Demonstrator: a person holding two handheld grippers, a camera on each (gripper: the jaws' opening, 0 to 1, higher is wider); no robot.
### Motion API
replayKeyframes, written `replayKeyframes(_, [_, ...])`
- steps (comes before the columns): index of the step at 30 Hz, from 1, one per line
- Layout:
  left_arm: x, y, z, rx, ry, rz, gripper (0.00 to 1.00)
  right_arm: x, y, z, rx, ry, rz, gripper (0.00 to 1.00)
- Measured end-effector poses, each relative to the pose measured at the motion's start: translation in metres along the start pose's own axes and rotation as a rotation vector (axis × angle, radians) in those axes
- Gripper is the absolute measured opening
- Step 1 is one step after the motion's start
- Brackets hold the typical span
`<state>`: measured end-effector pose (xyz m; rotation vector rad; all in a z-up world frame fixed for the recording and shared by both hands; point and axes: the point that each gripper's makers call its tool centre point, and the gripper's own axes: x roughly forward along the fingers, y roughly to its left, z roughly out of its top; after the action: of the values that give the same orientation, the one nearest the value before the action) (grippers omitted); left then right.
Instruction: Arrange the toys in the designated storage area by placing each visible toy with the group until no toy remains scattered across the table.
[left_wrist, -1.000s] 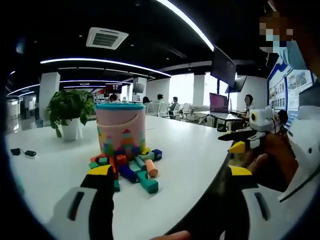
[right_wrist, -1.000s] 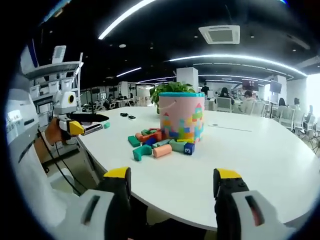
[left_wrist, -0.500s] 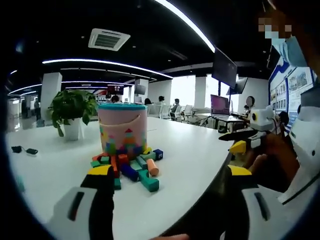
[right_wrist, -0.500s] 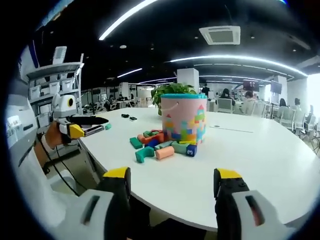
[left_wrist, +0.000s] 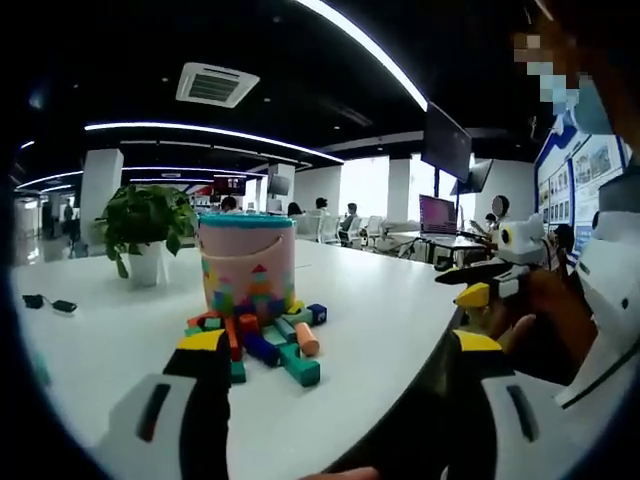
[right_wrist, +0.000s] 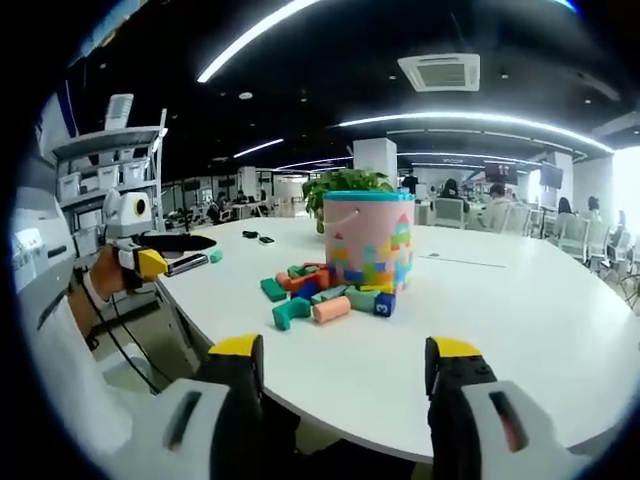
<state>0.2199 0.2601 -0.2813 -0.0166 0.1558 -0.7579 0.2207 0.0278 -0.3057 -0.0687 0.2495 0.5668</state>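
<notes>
In the left gripper view, the left gripper (left_wrist: 340, 350) rises from the bottom with its yellow-tipped fingers (left_wrist: 203, 341) spread wide and released, gripping nothing; one finger stands over the white table (left_wrist: 380, 300), the other beyond its curved edge; ahead on the table stands a pink toy bucket (left_wrist: 246, 264) with a teal rim, upright, printed with coloured block shapes; a heap of toy blocks (left_wrist: 262, 335) lies at its foot, touching it on the near side, among them a teal block (left_wrist: 299, 368) nearest the camera, a peach cylinder (left_wrist: 305, 338) and a dark blue cube (left_wrist: 316, 313); a potted plant (left_wrist: 143, 226) stands well behind the bucket; two small dark objects (left_wrist: 46, 303) lie far off on the table, too small to identify; the right gripper (left_wrist: 485, 283) comes in from the right, held off the table's edge by a hand (left_wrist: 535, 318), its fingers looking nearly together.

In the right gripper view, the right gripper (right_wrist: 342, 352) has its fingers (right_wrist: 236, 346) parted wide and empty, poised above the table's (right_wrist: 520, 310) near edge; the toy bucket (right_wrist: 368, 240) stands upright mid-table, the toy blocks (right_wrist: 322, 294) clustered against its front; the teal block (right_wrist: 290, 313) and peach cylinder (right_wrist: 331, 309) lie nearest; the potted plant (right_wrist: 344, 182) shows just behind the bucket; the left gripper (right_wrist: 165, 256) hangs beside the table's edge, its fingers appearing close together.
</notes>
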Motion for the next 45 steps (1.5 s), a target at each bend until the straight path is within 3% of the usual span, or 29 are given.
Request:
replayKeyframes(13, [0.014, 0.009, -0.005, -0.024, -0.025, -0.02, 0.85, 0.009, -0.001, -0.007, 0.011, 0.0, 0.015, 0.65])
replayKeyframes(25, [0.029, 0.023, -0.014, -0.018, -0.009, -0.015, 0.82, 0.029, 0.004, -0.006, 0.013, -0.009, 0.052, 0.62])
replayKeyframes(30, [0.033, 0.034, -0.013, -0.012, -0.017, -0.011, 0.81, 0.041, 0.006, -0.004, 0.004, -0.021, 0.062, 0.62])
replayKeyframes(38, [0.029, 0.066, -0.035, -0.035, 0.02, 0.045, 0.82, 0.056, 0.003, -0.004, 0.015, -0.019, 0.066, 0.62])
replayKeyframes(45, [0.033, 0.069, -0.038, -0.038, 0.005, 0.028, 0.81, 0.068, 0.008, -0.001, 0.017, -0.019, 0.088, 0.62])
